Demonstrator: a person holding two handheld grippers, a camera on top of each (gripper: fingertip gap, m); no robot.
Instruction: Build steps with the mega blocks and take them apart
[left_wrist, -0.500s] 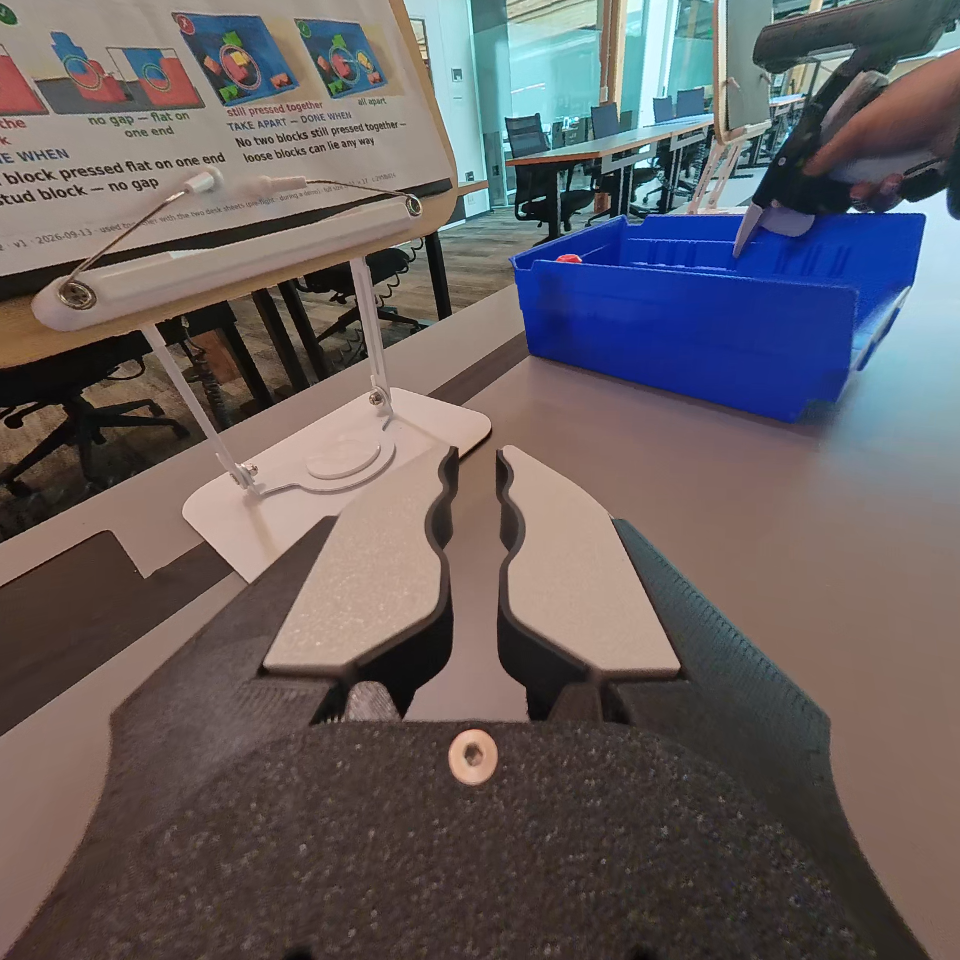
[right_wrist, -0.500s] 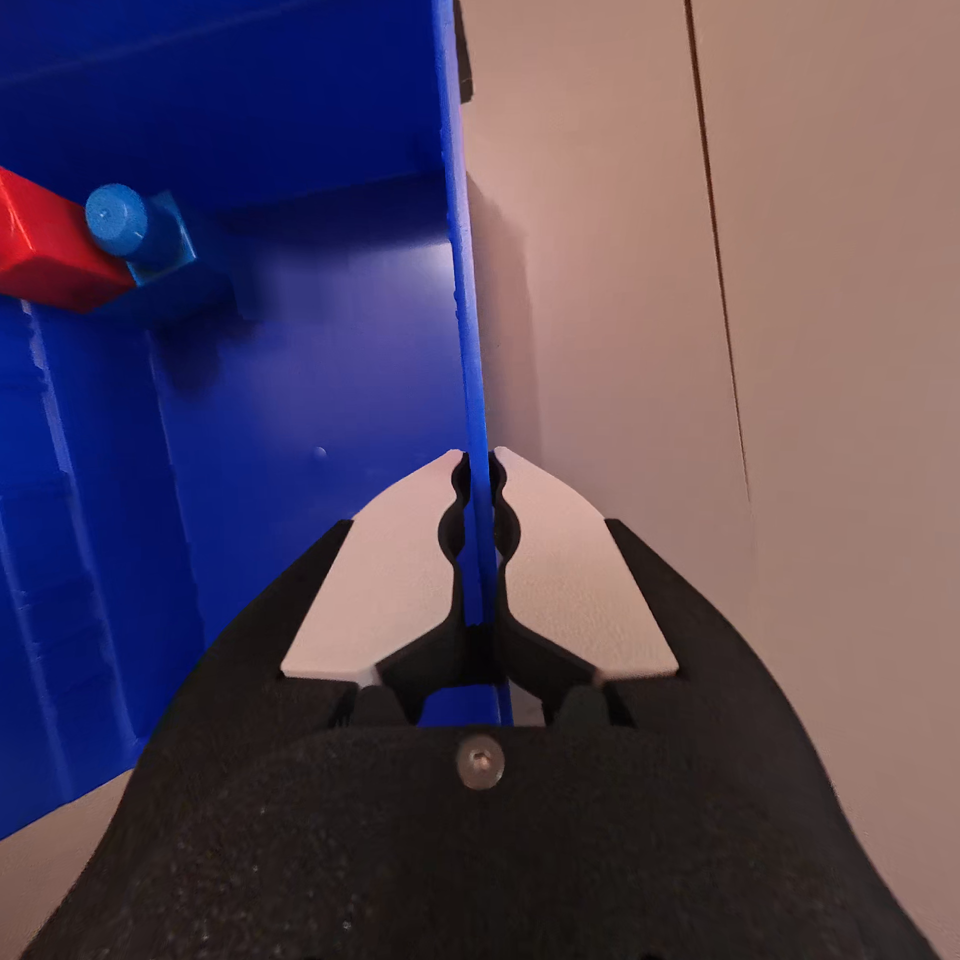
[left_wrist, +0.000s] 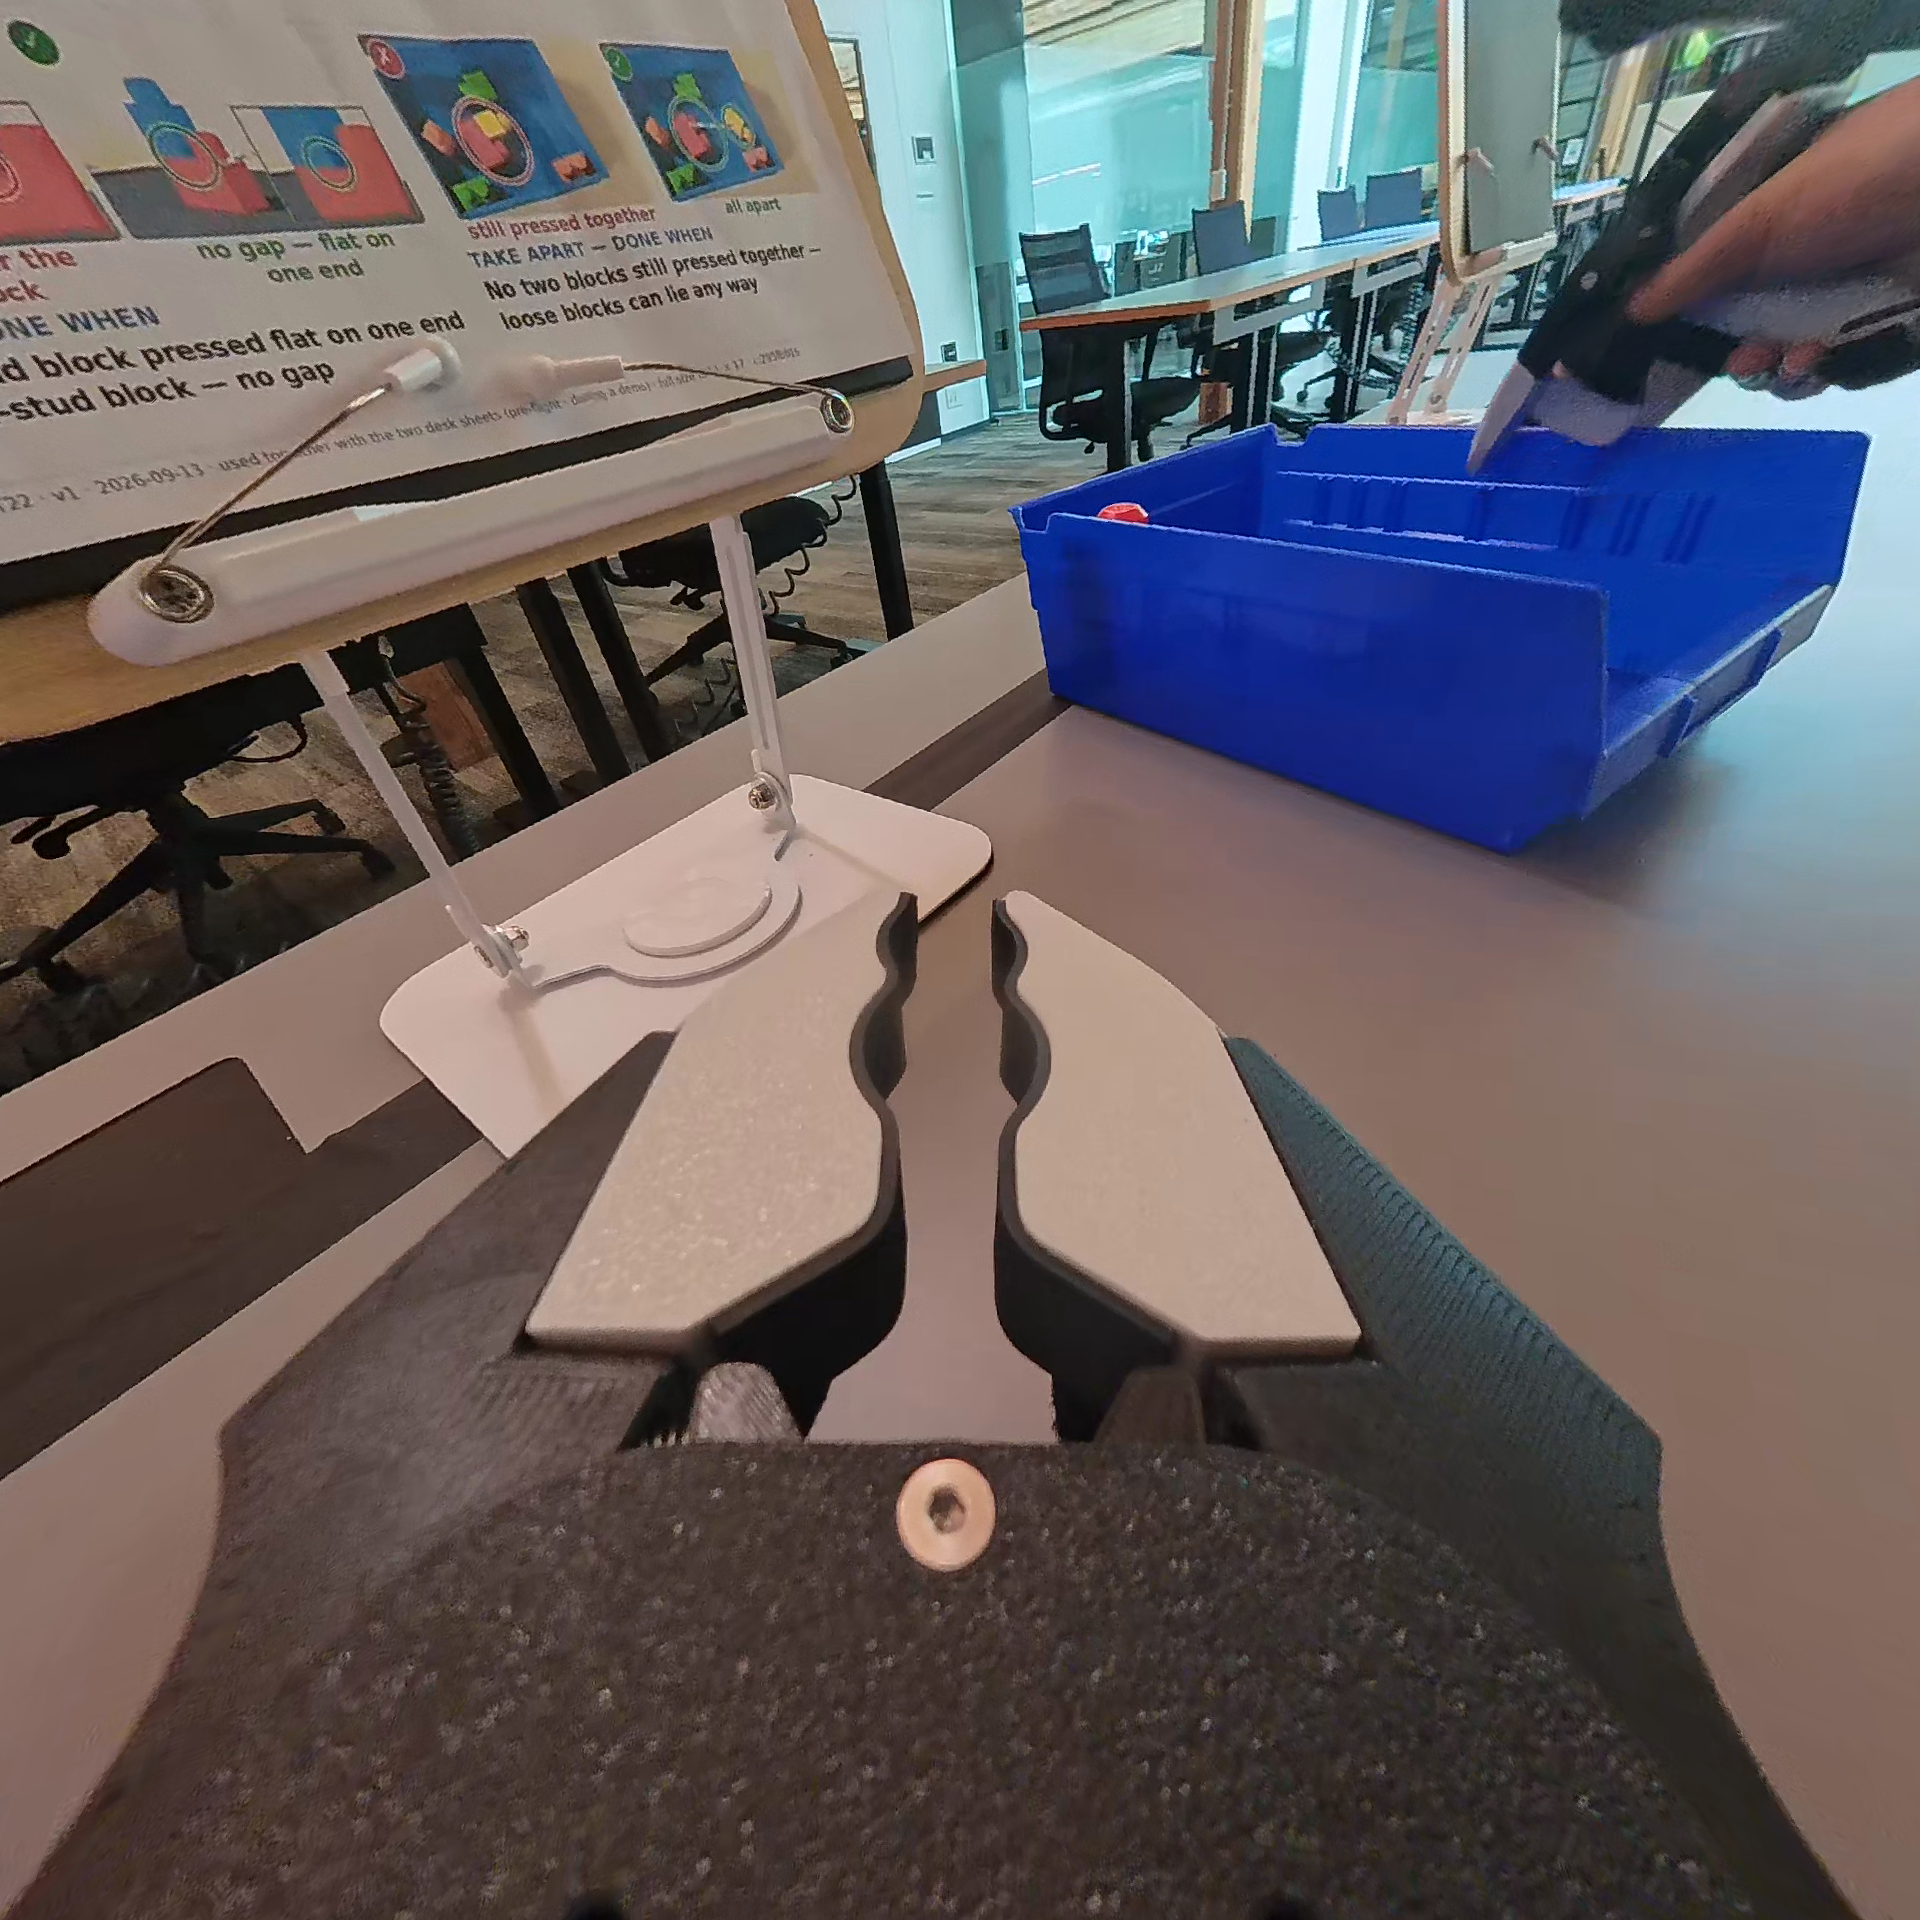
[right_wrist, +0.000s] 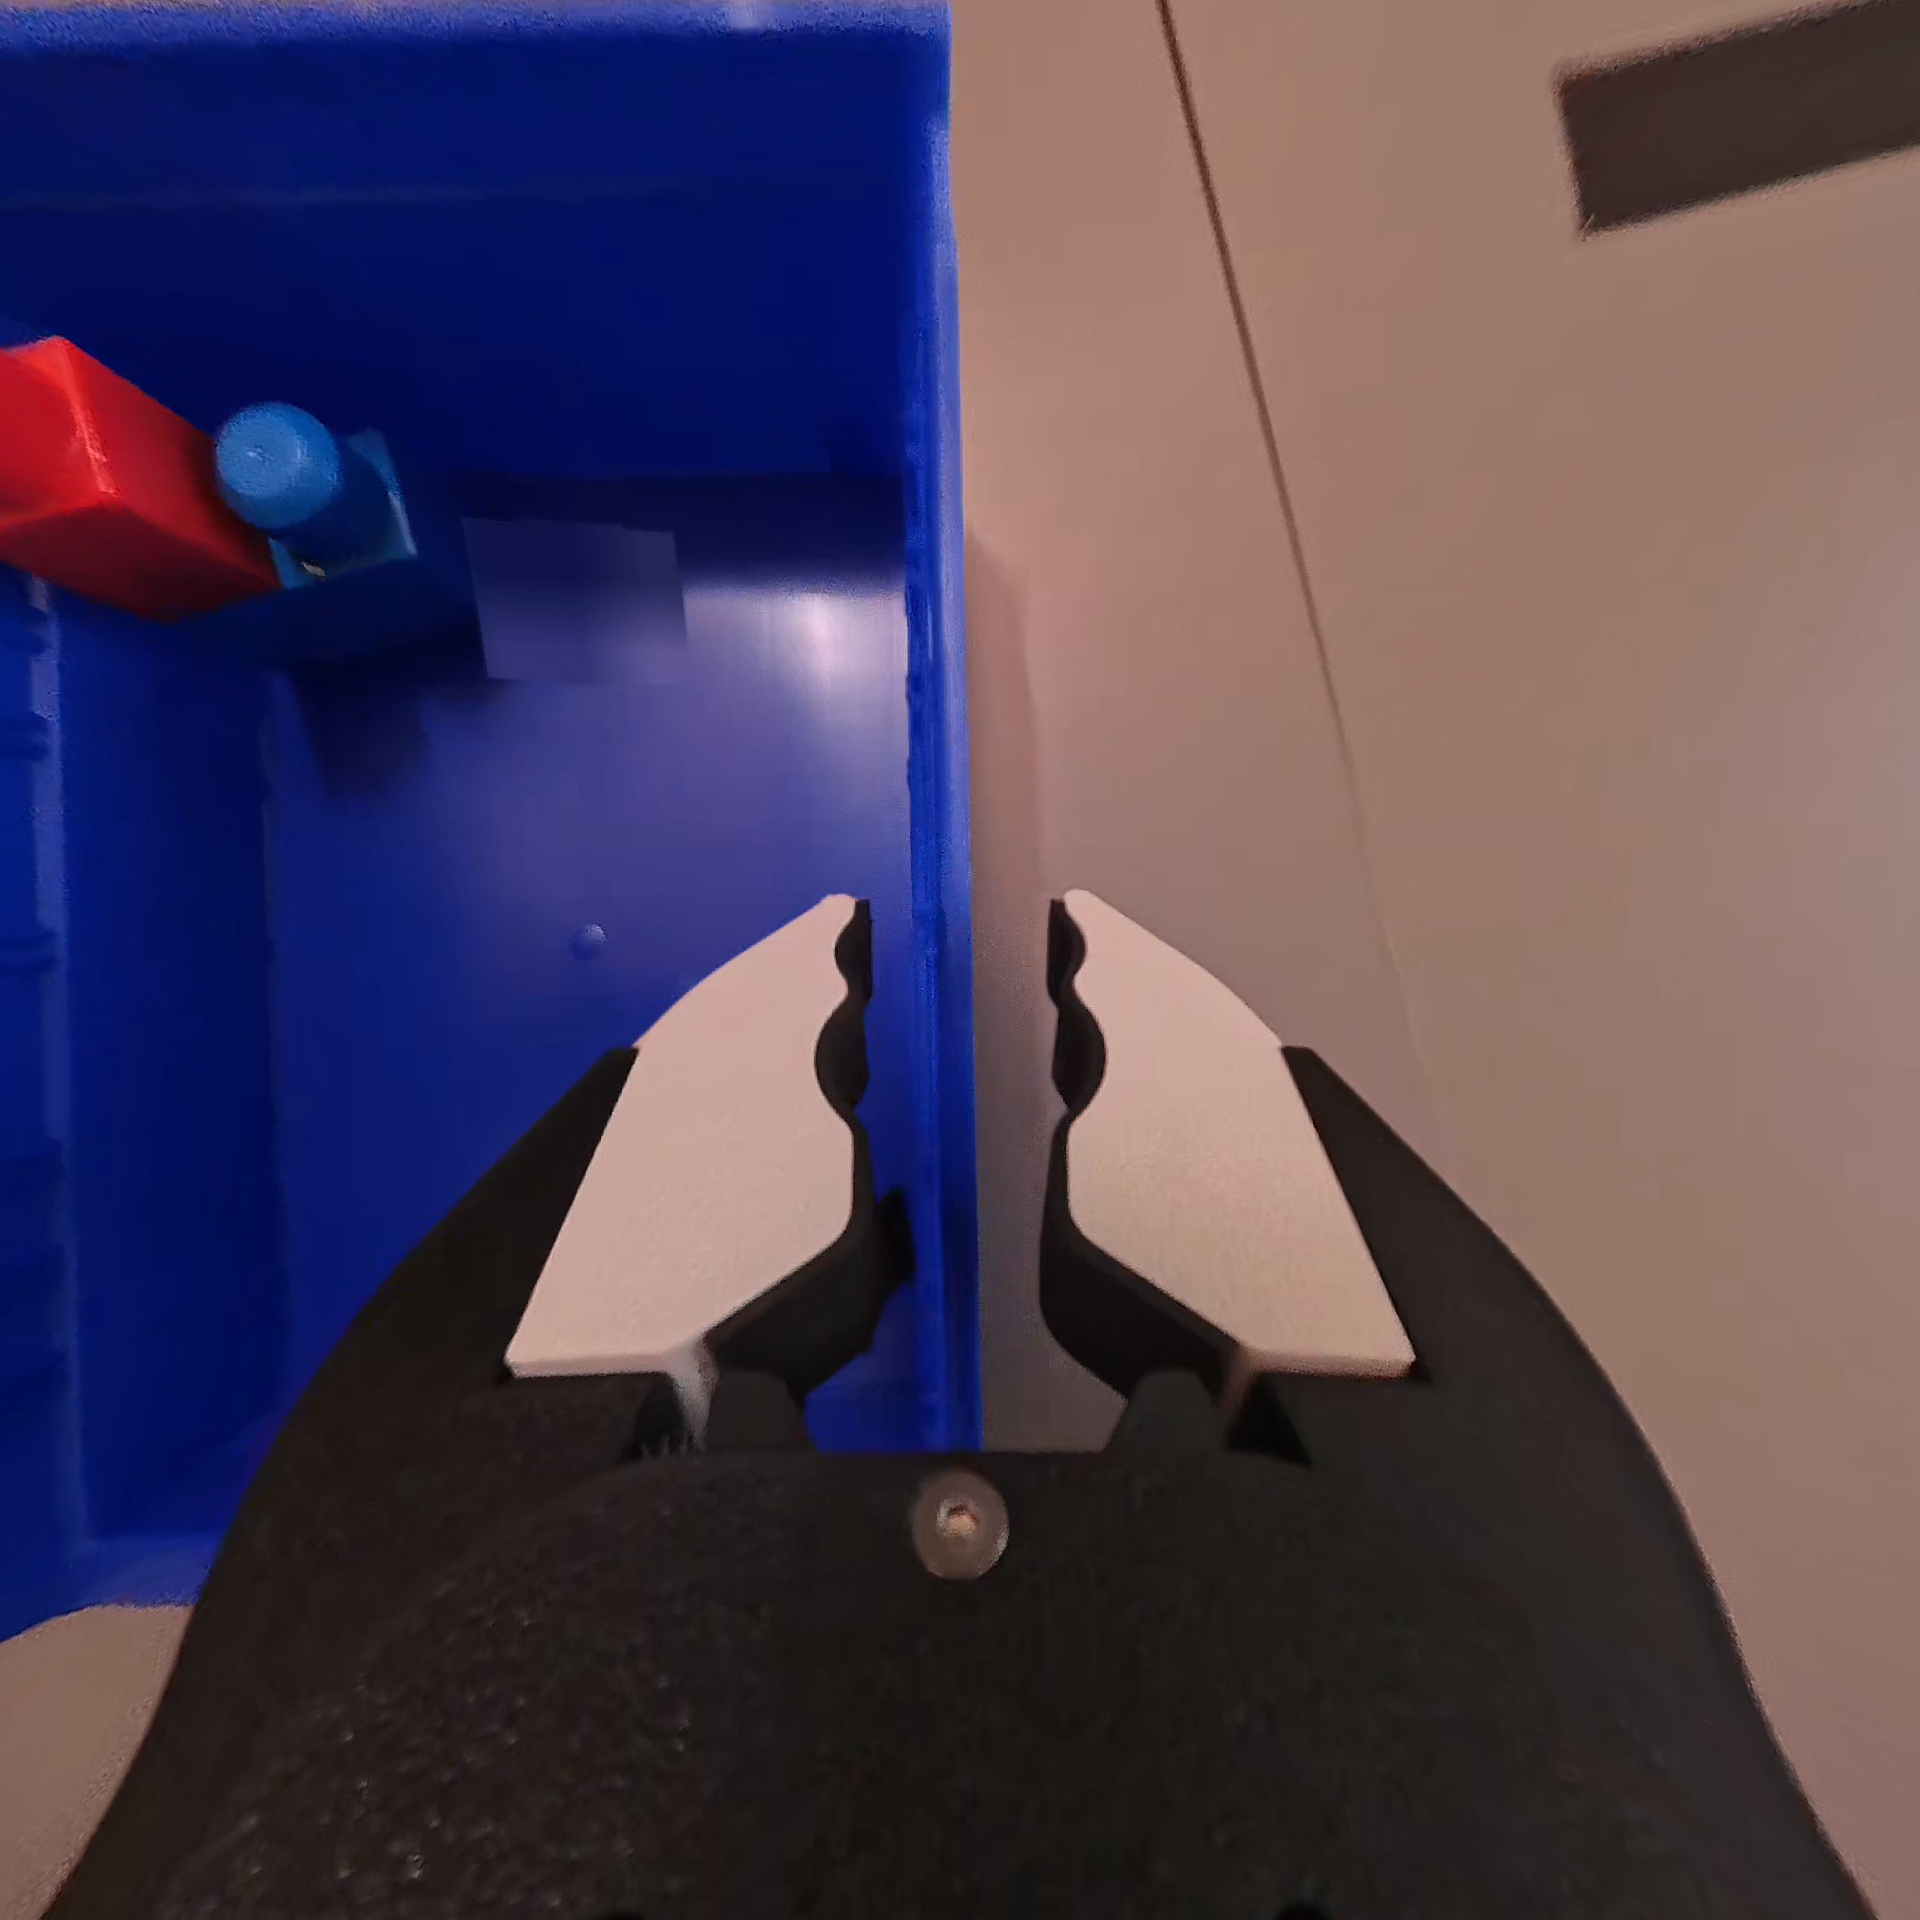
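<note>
Right wrist view: your right gripper looks down over the bin, its jaws apart and straddling the bin's side wall without clamping it, one finger inside the bin, the other outside above the counter. At the far left of the bin floor lie a red block and a blue block. They touch, the blue one's stud turned toward the camera; whether they are pressed together or merely leaning cannot be told from this angle.

Left wrist view: your left gripper rests low over the counter, well apart from the bin, jaws slightly apart and holding nothing. Just ahead of it stands the white base of an instruction stand. Your right hand shows at the upper right above the bin's far edge, and a red stud peeks over the bin's near left rim.

Progress, as judged: no steps stand on the counter and no block is in either gripper, so the build is not yet begun. Remaining for you: lift blocks out, press them into steps, then pull them apart.
</note>
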